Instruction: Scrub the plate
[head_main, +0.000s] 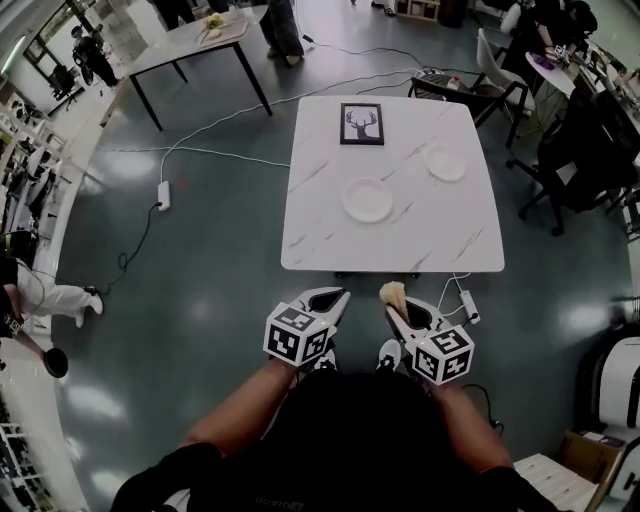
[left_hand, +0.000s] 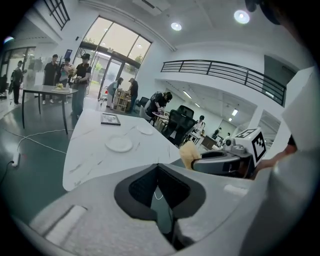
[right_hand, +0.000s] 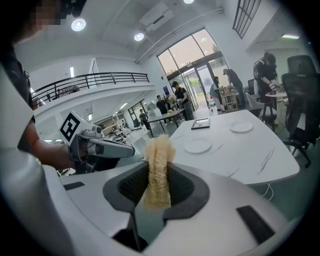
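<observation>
Two white plates lie on the white marble table (head_main: 320, 240): a nearer plate (head_main: 367, 199) (left_hand: 119, 144) (right_hand: 198, 146) mid-table and a farther plate (head_main: 445, 162) (right_hand: 241, 127) to its right. Both grippers hang short of the table's near edge, over the floor. My left gripper (head_main: 335, 298) (left_hand: 159, 172) is shut with nothing between its jaws. Beside it, my right gripper (head_main: 393, 303) (right_hand: 158, 175) is shut on a tan loofah scrubber (head_main: 393, 292) (right_hand: 159, 150) (left_hand: 189, 154), which sticks out past the jaw tips.
A framed deer picture (head_main: 361, 124) lies at the table's far edge. Cables and a power strip (head_main: 163, 194) run over the floor on the left, another strip (head_main: 468, 305) near the table's front right. Office chairs (head_main: 575, 150) stand at the right, a second table (head_main: 195, 40) back left.
</observation>
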